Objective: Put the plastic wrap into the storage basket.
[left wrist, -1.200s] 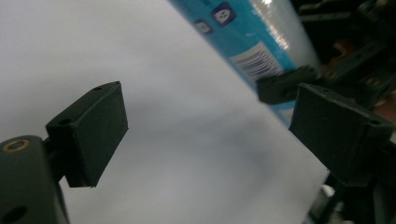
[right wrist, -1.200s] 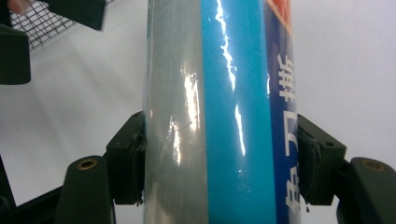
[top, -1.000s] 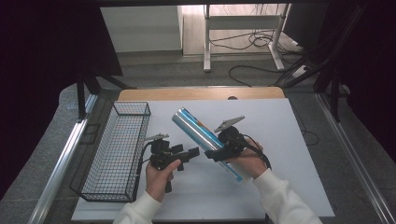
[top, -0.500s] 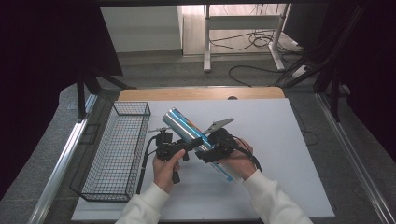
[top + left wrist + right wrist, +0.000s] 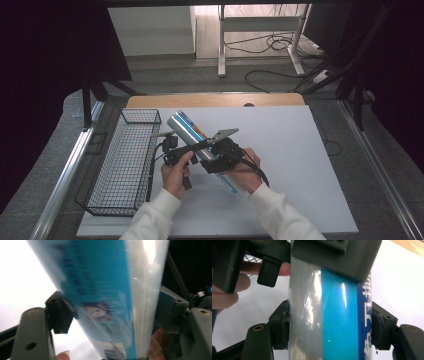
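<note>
- your right gripper (image 5: 216,159) pinches the silver-and-blue tube (image 5: 186,128) at its near part; both pads press its sides.
- your left gripper (image 5: 172,150) has just been closing on the same tube, whose body sits between its pads, against both.
- the tube lies slanted over the white table (image 5: 300,150), its far end pointing to 11 o'clock.
- the wire basket (image 5: 125,165) stands at 9 o'clock of the tube, near it.

In the left gripper view the silver-and-blue tube (image 5: 110,300) is blurred, its print unreadable, both ends cut off by the frame. In the high view the right gripper (image 5: 216,156) and right hand (image 5: 245,170) hide the tube's near part.
</note>
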